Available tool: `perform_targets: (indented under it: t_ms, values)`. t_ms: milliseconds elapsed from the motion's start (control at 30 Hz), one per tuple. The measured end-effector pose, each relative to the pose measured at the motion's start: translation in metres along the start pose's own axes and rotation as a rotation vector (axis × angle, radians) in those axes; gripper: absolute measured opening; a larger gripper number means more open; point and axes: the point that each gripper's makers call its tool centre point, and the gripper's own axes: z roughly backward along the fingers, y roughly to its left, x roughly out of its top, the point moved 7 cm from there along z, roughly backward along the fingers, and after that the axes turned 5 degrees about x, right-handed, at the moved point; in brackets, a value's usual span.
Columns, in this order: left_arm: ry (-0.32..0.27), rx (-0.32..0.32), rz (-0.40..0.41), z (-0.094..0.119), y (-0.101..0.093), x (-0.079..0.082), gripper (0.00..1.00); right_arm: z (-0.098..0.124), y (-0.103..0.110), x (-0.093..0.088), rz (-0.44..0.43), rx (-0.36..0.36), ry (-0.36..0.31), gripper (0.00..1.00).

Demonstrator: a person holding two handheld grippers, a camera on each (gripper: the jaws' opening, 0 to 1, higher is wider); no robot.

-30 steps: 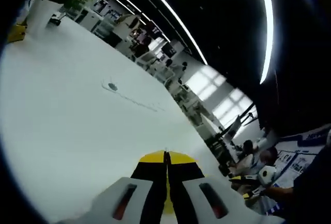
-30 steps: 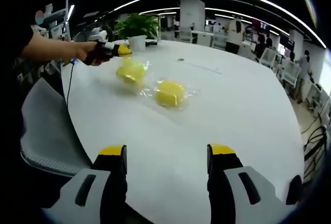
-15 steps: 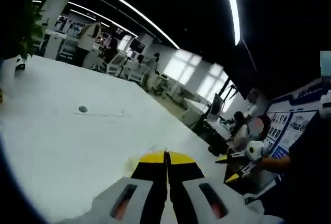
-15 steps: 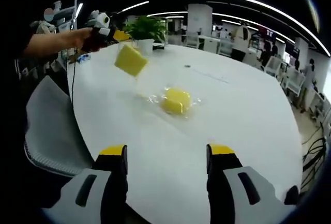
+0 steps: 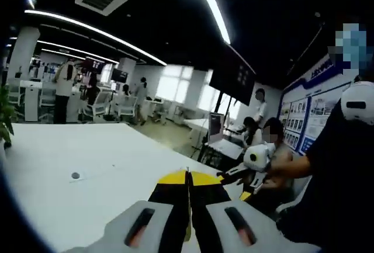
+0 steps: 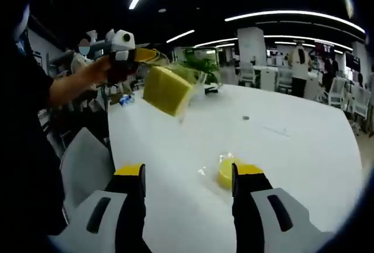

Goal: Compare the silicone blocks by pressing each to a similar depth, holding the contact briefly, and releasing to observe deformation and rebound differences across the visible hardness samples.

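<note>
In the right gripper view, my left gripper [image 6: 143, 55] is held up in the air by a hand at the upper left. It is shut on the clear wrap of a yellow silicone block [image 6: 168, 90], which hangs tilted below it, well above the white table [image 6: 292, 148]. A second yellow block [image 6: 229, 172] in clear wrap lies on the table, partly behind my right gripper's right jaw. My right gripper [image 6: 188, 174] is open and holds nothing. In the left gripper view, my left gripper [image 5: 188, 177] has its jaws pressed together, and the right gripper [image 5: 236, 184] shows at the right.
A potted plant [image 6: 204, 66] stands at the table's far end. A grey chair [image 6: 82, 159] sits by the table's left edge. A small round mark [image 5: 75, 176] lies on the tabletop [image 5: 87, 189]. People and desks fill the room behind.
The left gripper has lifted its wrapped yellow block off the table and raised it high. Both views have tilted upward. The other block stays on the table.
</note>
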Motion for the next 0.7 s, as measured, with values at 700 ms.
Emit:
perform_targets:
  t_ms: [700]
  values:
    - [0.029, -0.214, -0.119, -0.018, -0.068, 0.063, 0.00, -0.039, 0.028, 0.105, -0.099, 0.383, -0.317, 0.66]
